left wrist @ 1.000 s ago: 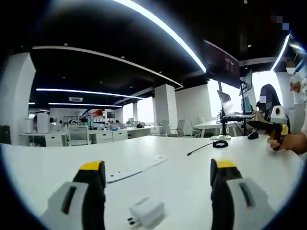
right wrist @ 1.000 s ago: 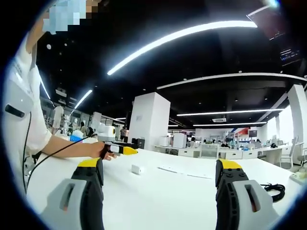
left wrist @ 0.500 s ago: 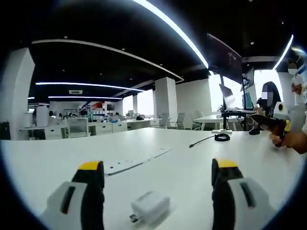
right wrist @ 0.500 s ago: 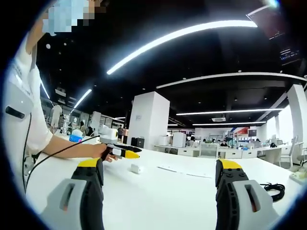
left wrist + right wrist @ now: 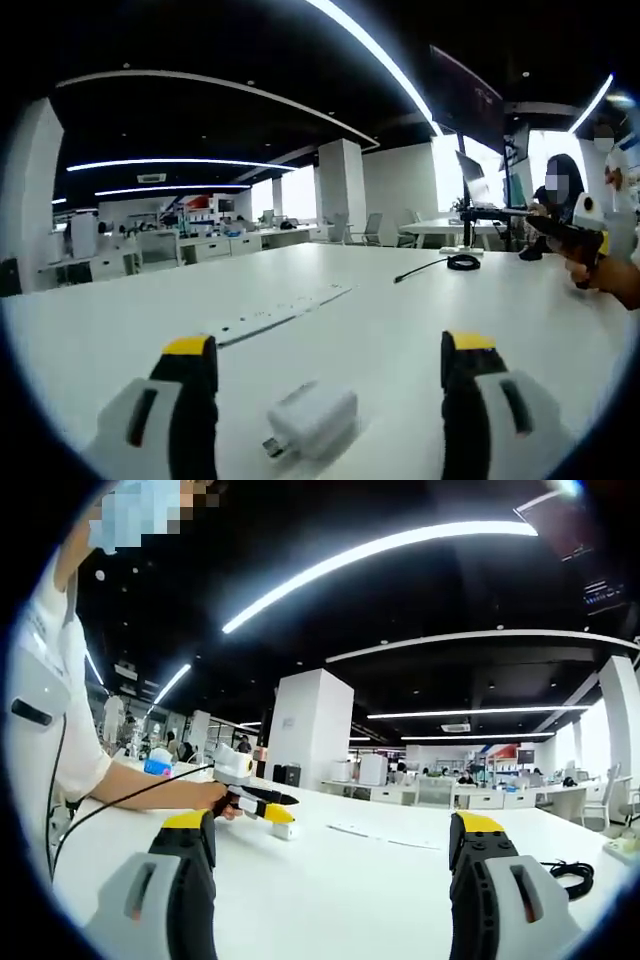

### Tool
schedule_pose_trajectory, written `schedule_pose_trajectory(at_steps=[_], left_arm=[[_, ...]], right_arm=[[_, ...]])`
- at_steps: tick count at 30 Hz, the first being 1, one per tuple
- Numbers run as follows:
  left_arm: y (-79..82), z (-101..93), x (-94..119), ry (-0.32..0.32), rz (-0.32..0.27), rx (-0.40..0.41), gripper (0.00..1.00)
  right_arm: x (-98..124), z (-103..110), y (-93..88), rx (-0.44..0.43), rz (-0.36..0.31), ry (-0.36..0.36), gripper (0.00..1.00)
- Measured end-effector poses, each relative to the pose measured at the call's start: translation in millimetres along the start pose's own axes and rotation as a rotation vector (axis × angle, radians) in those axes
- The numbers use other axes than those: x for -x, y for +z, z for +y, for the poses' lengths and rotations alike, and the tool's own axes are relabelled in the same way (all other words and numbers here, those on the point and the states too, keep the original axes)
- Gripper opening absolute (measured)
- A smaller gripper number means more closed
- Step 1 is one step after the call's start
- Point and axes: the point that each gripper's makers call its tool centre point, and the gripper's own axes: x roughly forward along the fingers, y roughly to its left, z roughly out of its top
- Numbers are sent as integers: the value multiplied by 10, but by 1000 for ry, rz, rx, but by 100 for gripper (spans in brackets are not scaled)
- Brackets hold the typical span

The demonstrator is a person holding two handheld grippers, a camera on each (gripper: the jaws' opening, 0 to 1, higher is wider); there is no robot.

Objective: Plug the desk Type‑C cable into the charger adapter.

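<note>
Item one, the white charger adapter (image 5: 312, 417): it lies flat on the white tabletop (image 5: 400, 330) near the edge closest to us, between the wide-spread jaws of our left gripper (image 5: 325, 352), which grips nothing. Against the frames from a second ago, we have brought that gripper lower and closer, so the adapter sits larger and more squarely in the gap; we judge a grasp is about to follow. Its long axis runs slantwise, prong end toward us and to the left, the far end away and to the right. Item two, the black Type-C cable (image 5: 452, 265): coiled toward the far right part of the tabletop, free end trailing left, well apart from the adapter and untouched. Item three, a flat white power strip (image 5: 275, 315) beyond the adapter. Item four, our right gripper (image 5: 330, 832): jaws wide, empty, hovering over bare tabletop, the cable coil (image 5: 570, 872) off to its right.
</note>
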Motion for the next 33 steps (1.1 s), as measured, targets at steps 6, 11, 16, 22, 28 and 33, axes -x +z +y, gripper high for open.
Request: schedule_pose_trajectory(at_steps=[6, 11, 16, 22, 28, 33], left_arm=[[-112, -19, -26, -10, 43, -8, 93], [-222, 24, -28, 8, 85, -1, 89], [-309, 71, -23, 27, 123, 2, 85], [-326, 89, 0, 30, 126, 9, 79], [-363, 114, 9, 30, 137, -3, 68], [-382, 117, 12, 34, 143, 10, 61]], right_arm=[[2, 1, 1, 0, 0, 0, 99], [2, 4, 1, -1, 0, 1, 99], [-2, 13, -6, -2, 3, 5, 99], [-3, 14, -7, -1, 3, 7, 99], [-2, 17, 0, -1, 1, 9, 99], [-3, 24, 4, -8, -1, 13, 99]])
